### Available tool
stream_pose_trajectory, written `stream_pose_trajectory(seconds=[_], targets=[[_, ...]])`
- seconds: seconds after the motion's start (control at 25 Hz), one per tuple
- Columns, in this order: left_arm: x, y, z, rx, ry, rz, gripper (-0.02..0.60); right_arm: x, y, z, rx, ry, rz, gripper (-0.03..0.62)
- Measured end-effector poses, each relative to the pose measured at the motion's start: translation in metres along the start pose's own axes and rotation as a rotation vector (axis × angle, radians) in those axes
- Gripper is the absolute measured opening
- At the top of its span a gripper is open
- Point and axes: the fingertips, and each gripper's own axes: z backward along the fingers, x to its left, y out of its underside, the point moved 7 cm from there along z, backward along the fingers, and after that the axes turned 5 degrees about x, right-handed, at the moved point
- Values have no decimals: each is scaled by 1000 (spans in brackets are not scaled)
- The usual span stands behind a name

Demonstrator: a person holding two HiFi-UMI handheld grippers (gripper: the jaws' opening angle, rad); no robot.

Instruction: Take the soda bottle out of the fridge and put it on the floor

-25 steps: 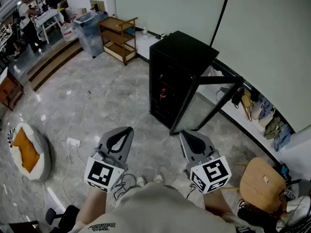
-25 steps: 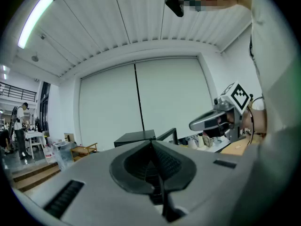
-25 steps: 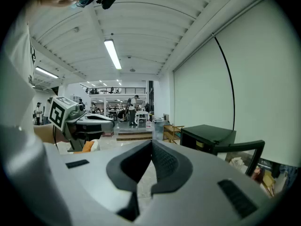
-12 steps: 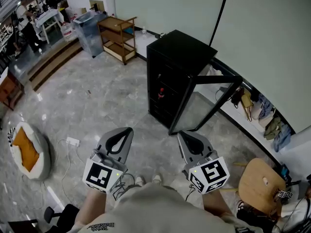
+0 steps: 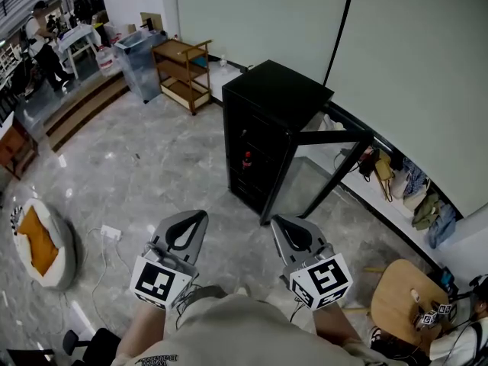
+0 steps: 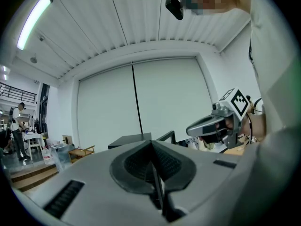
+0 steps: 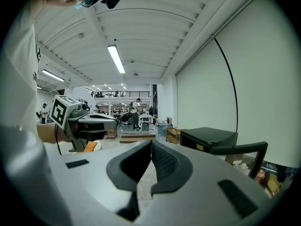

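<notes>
A black fridge (image 5: 268, 120) stands on the marble floor ahead of me, its glass door (image 5: 320, 170) swung open to the right. Inside on a shelf I see a dark soda bottle with a red cap (image 5: 246, 161). My left gripper (image 5: 189, 221) and right gripper (image 5: 285, 226) are held low in front of my body, well short of the fridge, both shut with nothing between the jaws. The fridge (image 7: 209, 138) also shows in the right gripper view, and its top (image 6: 129, 140) in the left gripper view.
A wooden shelf cart (image 5: 181, 71) and a clear plastic bin (image 5: 137, 52) stand at the back left. A round cushion (image 5: 36, 242) lies at left, a power strip (image 5: 111, 232) with cable near it. A wooden stool (image 5: 404, 296) is at right. A person (image 5: 42, 40) stands far back.
The view has moved slightly closer to the fridge and shifted; both grippers sit a little lower and more central in the head view. Jaws stay shut.
</notes>
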Motion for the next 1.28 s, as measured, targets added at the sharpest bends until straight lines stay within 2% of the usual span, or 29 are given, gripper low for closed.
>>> stream_pose_trajectory(seconds=[0.28,0.68,1.08,1.28], targets=[[-3,-4,-14,-3,-9,-11,6,-13,2,-6,7,-17,-3,-3],[18,8,-37,-3,-11,-12,6,-24,7,-43,33,-34,9,-3],[70,21,-65,10,-9,11,6,-34,3,-103,67,-45,8,-3],[110,26,-84,14,-1,13,6,-43,-7,-144,43,-37,-2,-3]])
